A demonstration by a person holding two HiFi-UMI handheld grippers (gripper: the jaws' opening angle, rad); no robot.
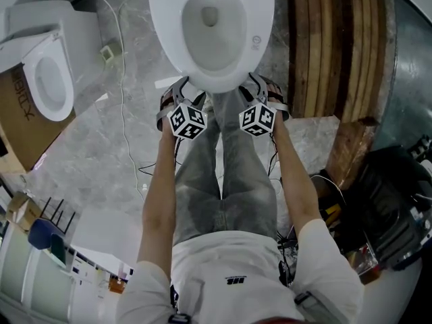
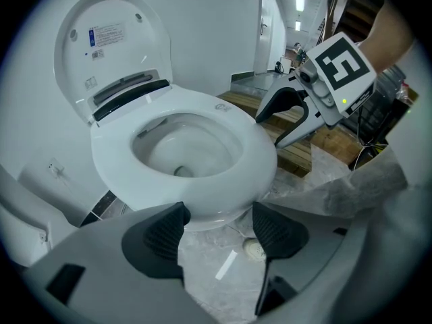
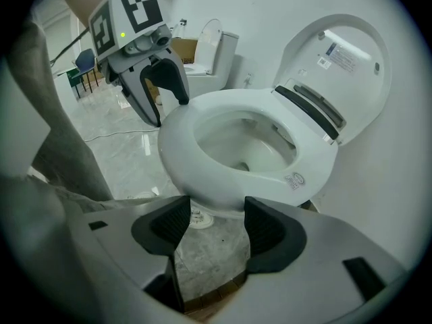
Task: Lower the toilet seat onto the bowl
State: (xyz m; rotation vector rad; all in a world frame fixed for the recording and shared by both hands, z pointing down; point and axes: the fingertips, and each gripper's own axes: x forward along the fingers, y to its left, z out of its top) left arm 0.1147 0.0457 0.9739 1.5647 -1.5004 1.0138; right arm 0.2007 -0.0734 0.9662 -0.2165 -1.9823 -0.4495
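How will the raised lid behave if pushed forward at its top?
The lid looks like thin rigid plastic, so probably light and stiff. Hinged at its base, it likely swings down rather than slides. Glossy, so probably slippery.

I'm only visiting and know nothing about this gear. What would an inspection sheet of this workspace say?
Surface: glossy grey marble floor.
Job's things: white oval toilet seat lies flat on the white ceramic bowl; white lid stands upright.
Clutter: brown cardboard box beside a second white toilet.
Grippers: left gripper and right gripper open, empty, at the bowl's front.
Cables: thin white cable trails across the floor.
Surroundings: brown slatted wooden platform beside the toilet.
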